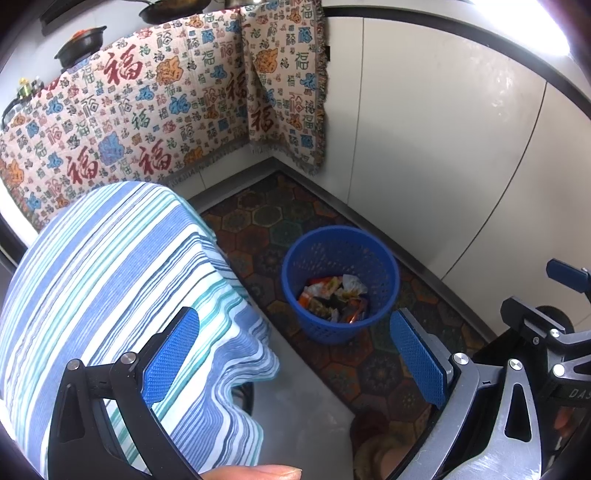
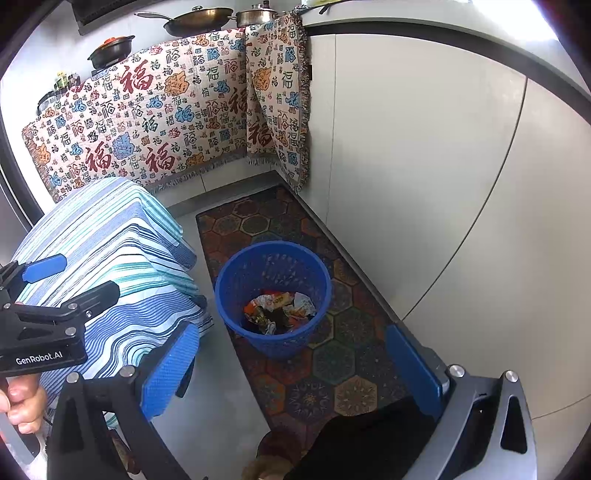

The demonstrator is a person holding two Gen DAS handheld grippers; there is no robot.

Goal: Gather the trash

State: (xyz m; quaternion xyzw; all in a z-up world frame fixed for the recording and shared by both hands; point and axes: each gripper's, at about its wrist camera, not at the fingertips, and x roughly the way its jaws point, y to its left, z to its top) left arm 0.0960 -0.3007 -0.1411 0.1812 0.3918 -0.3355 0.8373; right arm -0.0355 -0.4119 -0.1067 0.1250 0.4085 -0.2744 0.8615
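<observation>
A blue mesh trash basket (image 1: 384, 266) stands on the patterned floor mat; it also shows in the right wrist view (image 2: 229, 291). Several crumpled wrappers (image 1: 334, 297) lie at its bottom, seen too in the right wrist view (image 2: 280, 308). My left gripper (image 1: 295, 354) is open and empty, held above the table edge and the floor, short of the basket. My right gripper (image 2: 291, 362) is open and empty, above the mat in front of the basket. The left gripper's body (image 2: 40, 325) shows at the left of the right wrist view.
A table under a blue striped cloth (image 1: 110, 280) stands left of the basket. A patterned blanket (image 1: 147, 110) hangs over the counter behind. White cabinet doors (image 1: 443, 166) run along the right. Pans (image 2: 199, 18) sit on the counter. The hexagon mat (image 2: 332, 369) covers the floor.
</observation>
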